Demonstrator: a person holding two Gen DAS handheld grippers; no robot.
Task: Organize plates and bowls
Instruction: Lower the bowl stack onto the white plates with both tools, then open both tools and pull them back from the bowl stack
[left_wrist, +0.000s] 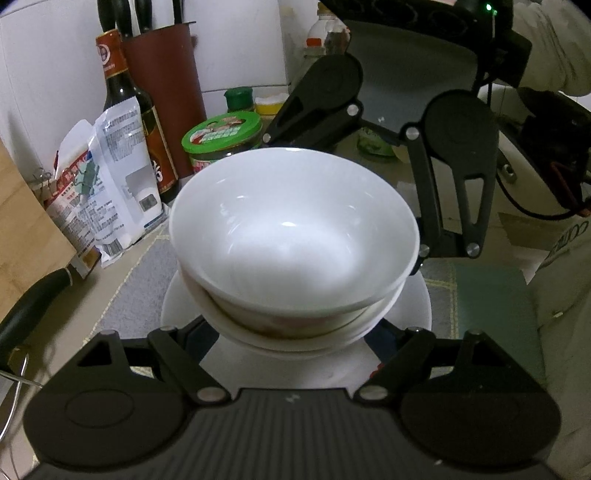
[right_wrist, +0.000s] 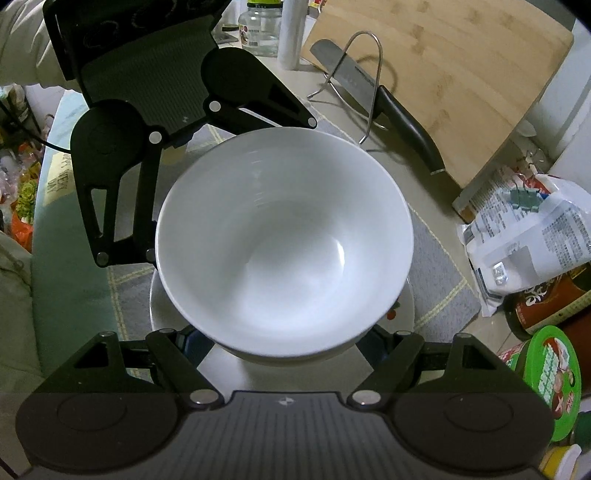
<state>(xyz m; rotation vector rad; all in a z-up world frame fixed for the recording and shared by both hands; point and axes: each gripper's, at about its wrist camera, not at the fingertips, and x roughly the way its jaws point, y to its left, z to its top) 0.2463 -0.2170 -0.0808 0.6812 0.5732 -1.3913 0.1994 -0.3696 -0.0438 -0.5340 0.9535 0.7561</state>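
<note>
A stack of white bowls stands on a white plate on a grey mat. The top bowl is plain white and sits slightly tilted in a lower bowl with a reddish pattern. My left gripper is spread wide around the near side of the stack. My right gripper is spread wide around the opposite side; the top bowl fills its view above the plate. The bowls hide all fingertips, so contact cannot be seen.
A soy sauce bottle, knife block, printed bags and green-lidded jar stand behind the stack. A bamboo cutting board, a knife and a wire rack lie beside it.
</note>
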